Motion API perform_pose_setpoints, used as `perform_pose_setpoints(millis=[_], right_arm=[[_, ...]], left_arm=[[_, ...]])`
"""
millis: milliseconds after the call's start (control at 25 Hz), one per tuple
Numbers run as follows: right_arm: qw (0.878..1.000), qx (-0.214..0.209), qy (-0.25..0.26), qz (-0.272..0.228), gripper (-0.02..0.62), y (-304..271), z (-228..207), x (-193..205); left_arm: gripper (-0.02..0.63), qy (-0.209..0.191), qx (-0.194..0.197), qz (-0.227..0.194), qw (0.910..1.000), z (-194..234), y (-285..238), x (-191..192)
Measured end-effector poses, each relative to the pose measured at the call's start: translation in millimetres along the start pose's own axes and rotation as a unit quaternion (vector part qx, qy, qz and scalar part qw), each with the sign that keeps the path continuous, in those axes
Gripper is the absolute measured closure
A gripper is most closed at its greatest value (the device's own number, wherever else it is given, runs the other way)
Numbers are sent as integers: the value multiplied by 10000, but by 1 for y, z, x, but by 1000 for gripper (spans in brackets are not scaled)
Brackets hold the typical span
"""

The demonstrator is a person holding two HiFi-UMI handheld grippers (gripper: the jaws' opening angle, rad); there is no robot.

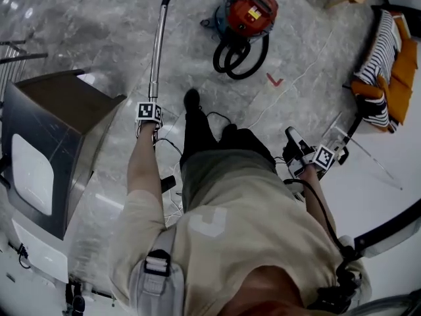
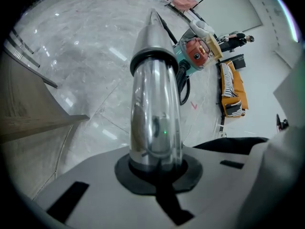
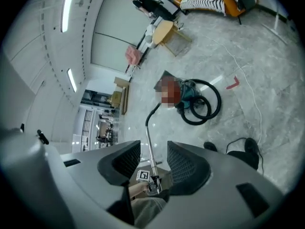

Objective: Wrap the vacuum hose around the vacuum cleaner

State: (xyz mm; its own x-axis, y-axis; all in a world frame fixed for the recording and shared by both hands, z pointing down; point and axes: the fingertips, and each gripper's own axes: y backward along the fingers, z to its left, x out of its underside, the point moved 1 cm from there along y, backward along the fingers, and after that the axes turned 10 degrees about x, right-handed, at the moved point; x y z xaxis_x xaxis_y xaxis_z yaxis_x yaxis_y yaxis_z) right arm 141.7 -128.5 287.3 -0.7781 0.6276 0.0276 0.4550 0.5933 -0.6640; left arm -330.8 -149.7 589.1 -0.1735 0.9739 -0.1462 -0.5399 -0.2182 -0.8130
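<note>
The left gripper [image 2: 156, 171] is clamped tight on the near end of the shiny metal wand [image 1: 158, 45], which runs away from it across the marble floor [image 1: 85, 25] to a black bend at the far end. The right gripper [image 3: 153, 154] hangs at the right with its jaws partly apart and nothing between them. The red vacuum cleaner [image 1: 250, 12] stands far off, slightly right, with the black hose [image 1: 240, 58] in loose loops on its near side. The wand looks rigid, smooth and likely slippery. The hose looks light, bendy and probably springy, so the free gripper should take it near the loops.
</note>
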Motion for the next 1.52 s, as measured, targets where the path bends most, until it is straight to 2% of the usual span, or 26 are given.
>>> perform_pose_setpoints(millis=[120, 200, 400, 600, 760, 880, 1000, 1120, 1200, 1320, 1520], right_arm=[[9984, 1, 50, 565, 423, -9, -15, 37], [9977, 26, 34, 682, 423, -9, -29, 59], [9990, -96, -269, 356, 423, 22, -77, 93], [9967, -55, -782, -200, 423, 58, -159, 149], [9918, 145, -1203, -411, 423, 86, -229, 208], [9829, 608, -1701, -367, 423, 105, -276, 267], [9721, 1167, -2031, -146, 423, 122, -304, 334], [9656, 1504, -2117, -77, 423, 121, -310, 376], [9658, 1403, -2173, -189, 423, 102, -300, 386], [9711, 1083, -2111, -254, 423, 76, -276, 394], [9845, 762, -1450, 619, 423, 22, -243, 408]], left_arm=[[600, -174, -262, -92, 9995, 12, -3, -6], [600, -321, -453, -172, 9983, 22, -7, -8], [600, -707, -1062, -491, 9906, 42, -16, -8], [600, -1071, -1475, -665, 9810, 72, -25, 8], [600, -1135, -1498, -782, 9791, 91, -38, 15], [600, -1136, -1350, -882, 9804, 96, -58, 12], [600, -1149, -1140, -932, 9824, 111, -79, 8], [600, -1171, -917, -950, 9843, 135, -95, -1], [600, -1235, -861, -1007, 9835, 145, -99, -18], [600, -1277, -863, -967, 9833, 158, -100, -23], [600, -1291, -991, -1028, 9813, 174, -92, -23]])
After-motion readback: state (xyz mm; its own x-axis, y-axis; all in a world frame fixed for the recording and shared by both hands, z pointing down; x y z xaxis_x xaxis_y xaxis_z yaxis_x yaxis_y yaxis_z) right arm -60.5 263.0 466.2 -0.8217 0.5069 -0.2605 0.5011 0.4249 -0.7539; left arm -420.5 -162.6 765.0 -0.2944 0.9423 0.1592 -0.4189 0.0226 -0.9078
